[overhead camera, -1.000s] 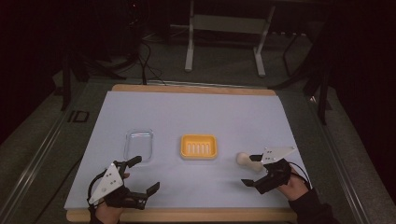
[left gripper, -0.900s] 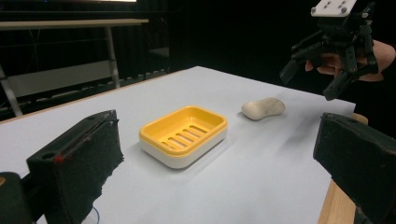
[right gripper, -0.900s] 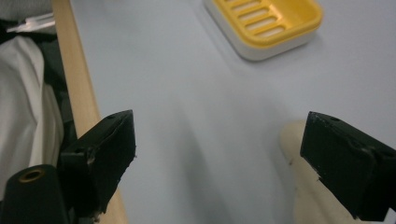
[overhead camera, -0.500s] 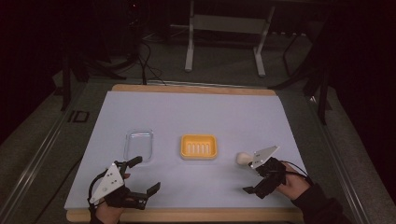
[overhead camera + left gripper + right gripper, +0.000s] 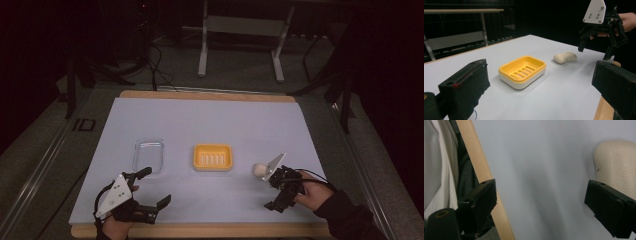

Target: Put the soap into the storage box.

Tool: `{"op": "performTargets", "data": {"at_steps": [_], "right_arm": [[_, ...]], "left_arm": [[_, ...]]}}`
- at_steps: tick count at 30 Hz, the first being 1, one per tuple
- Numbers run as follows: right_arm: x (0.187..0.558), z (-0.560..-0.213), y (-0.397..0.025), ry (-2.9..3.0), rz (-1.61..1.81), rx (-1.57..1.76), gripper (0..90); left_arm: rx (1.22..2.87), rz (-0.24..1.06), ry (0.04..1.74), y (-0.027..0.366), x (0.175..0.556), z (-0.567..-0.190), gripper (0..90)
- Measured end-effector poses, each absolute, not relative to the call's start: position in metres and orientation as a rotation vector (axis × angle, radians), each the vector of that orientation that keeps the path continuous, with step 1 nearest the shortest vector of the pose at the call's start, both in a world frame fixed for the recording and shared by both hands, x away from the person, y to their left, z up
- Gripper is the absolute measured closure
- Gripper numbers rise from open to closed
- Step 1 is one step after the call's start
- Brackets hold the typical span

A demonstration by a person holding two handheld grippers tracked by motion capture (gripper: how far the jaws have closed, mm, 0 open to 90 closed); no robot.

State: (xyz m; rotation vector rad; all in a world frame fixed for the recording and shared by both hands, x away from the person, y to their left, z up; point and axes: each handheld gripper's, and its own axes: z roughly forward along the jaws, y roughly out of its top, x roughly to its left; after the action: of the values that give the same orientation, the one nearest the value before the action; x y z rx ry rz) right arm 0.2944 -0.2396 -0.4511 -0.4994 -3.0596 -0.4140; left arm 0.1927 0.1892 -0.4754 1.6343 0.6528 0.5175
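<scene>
My left gripper point(image 5: 150, 192) hung near the table's point(image 5: 210, 120) near-left edge, jaws spread wide and empty. Just beyond it lay a clear lid point(image 5: 149, 155), then the yellow soap dish point(image 5: 213, 157) at centre. The soap bar point(image 5: 259, 170) sat right of it, nothing between them. My right gripper point(image 5: 270, 192) was open beside the bar.

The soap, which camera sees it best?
The left gripper view: the whole cream soap lies in plain sight beside the yellow dish. The high view shows it tiny; the right gripper view catches just one end.
</scene>
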Motion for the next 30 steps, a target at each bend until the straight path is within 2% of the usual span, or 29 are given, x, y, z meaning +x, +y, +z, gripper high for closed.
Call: {"op": "performTargets", "data": {"at_steps": [19,30], "right_arm": [[0.302,-0.451,-0.233,-3.028,-0.094,-0.483,10.5],[0.311,-0.443,-0.233,-2.992,-0.071,-0.490,10.5]], "left_arm": [[1.631,0.511,0.656,0.189,0.193,-0.476,1.1],[1.637,0.507,0.655,0.189,0.193,-0.476,1.1]]}}
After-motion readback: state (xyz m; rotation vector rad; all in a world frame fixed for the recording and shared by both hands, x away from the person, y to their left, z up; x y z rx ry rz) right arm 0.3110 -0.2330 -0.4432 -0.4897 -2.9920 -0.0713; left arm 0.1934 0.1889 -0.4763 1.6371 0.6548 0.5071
